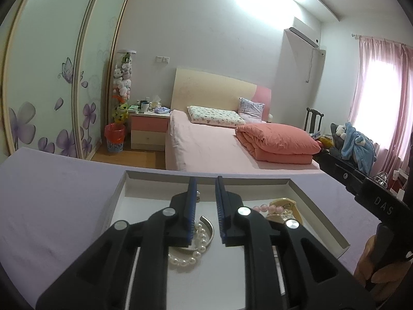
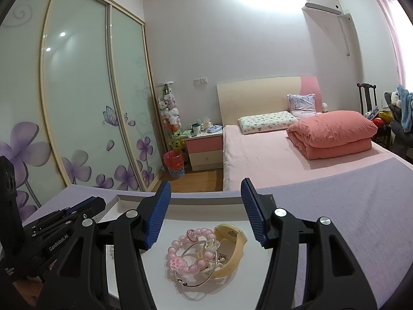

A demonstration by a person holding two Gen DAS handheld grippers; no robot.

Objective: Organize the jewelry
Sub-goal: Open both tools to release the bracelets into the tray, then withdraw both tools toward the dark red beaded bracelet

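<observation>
A shallow white box sits on a lavender-covered table. In it a pearl bracelet and a silver open bangle lie under my left gripper. Its jaws stand a narrow gap apart with nothing between them. Further right in the box a pink bead bracelet, a thin silver wire bangle and a cream-yellow watch strap lie in a heap. My right gripper hovers just above that heap, wide open and holding nothing. The pink beads also show in the left wrist view.
The lavender cloth spreads around the box on both sides. Beyond the table's far edge stands a pink bed with a folded coral quilt. A person's hand holds the right tool at the lower right of the left wrist view.
</observation>
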